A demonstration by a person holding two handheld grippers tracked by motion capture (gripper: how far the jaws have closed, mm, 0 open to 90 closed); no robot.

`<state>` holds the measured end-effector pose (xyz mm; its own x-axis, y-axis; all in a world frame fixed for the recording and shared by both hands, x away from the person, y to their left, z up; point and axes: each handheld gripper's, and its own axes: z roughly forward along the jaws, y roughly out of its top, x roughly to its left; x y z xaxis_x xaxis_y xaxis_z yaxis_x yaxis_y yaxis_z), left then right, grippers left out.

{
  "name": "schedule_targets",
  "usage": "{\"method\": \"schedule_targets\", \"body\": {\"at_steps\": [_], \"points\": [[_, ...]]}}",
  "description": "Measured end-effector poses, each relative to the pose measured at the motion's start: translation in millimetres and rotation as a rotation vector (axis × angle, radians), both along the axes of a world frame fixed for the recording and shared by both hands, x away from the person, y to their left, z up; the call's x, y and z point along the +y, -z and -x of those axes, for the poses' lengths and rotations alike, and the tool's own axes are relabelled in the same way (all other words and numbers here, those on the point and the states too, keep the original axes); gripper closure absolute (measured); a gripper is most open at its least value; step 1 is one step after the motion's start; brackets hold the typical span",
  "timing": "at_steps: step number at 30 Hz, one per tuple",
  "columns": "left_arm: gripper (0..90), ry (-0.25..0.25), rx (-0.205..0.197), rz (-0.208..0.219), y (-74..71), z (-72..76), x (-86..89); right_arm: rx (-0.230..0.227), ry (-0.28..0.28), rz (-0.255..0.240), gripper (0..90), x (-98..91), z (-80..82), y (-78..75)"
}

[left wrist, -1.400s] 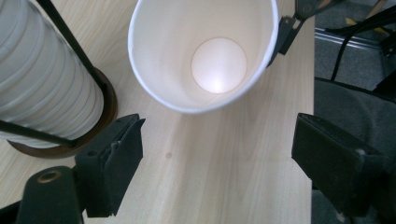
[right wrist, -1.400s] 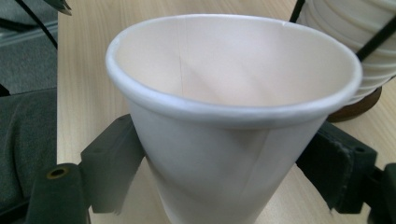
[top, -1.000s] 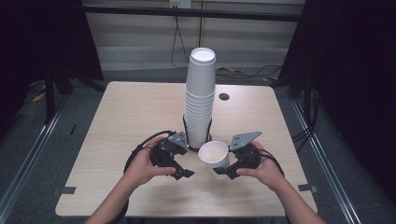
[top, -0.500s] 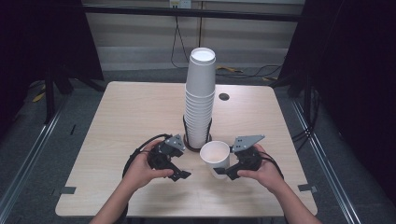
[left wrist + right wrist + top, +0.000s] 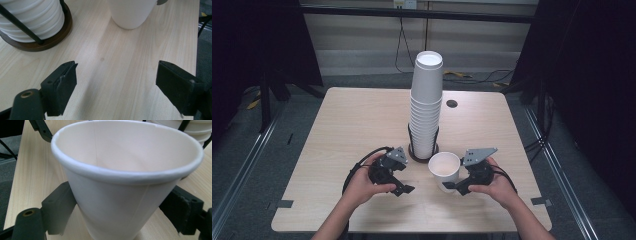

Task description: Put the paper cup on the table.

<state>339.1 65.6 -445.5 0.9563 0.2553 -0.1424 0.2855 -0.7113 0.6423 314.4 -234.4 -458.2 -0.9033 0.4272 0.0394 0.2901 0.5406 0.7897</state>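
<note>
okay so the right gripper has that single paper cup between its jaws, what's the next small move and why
Probably set the cup down and open the right gripper. Its jaws press both sides of the cup's lower wall, and the cup stands upright by the stack of cups in its holder. The left gripper is open with nothing between its jaws, and whether the cup's base touches the table isn't clear.

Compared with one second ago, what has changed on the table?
The right gripper, its jaws around the single paper cup, has carried the cup a little toward the person and to the right, away from the stack of cups. The left gripper stayed open, holding nothing, and the stack stayed in its holder.
</note>
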Motion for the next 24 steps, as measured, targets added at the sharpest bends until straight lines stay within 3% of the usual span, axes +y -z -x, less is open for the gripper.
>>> {"method": "schedule_targets", "body": {"at_steps": [17,24], "points": [[16.9,-0.003,0.006,-0.012,7.6,2.4,0.9,-0.012,-0.008,0.016,17.4,-0.1,0.1,9.2],[16.8,-0.003,0.003,-0.011,6.6,1.5,2.5,0.006,-0.017,0.015,16.6,-1.1,2.0,8.9]]}}
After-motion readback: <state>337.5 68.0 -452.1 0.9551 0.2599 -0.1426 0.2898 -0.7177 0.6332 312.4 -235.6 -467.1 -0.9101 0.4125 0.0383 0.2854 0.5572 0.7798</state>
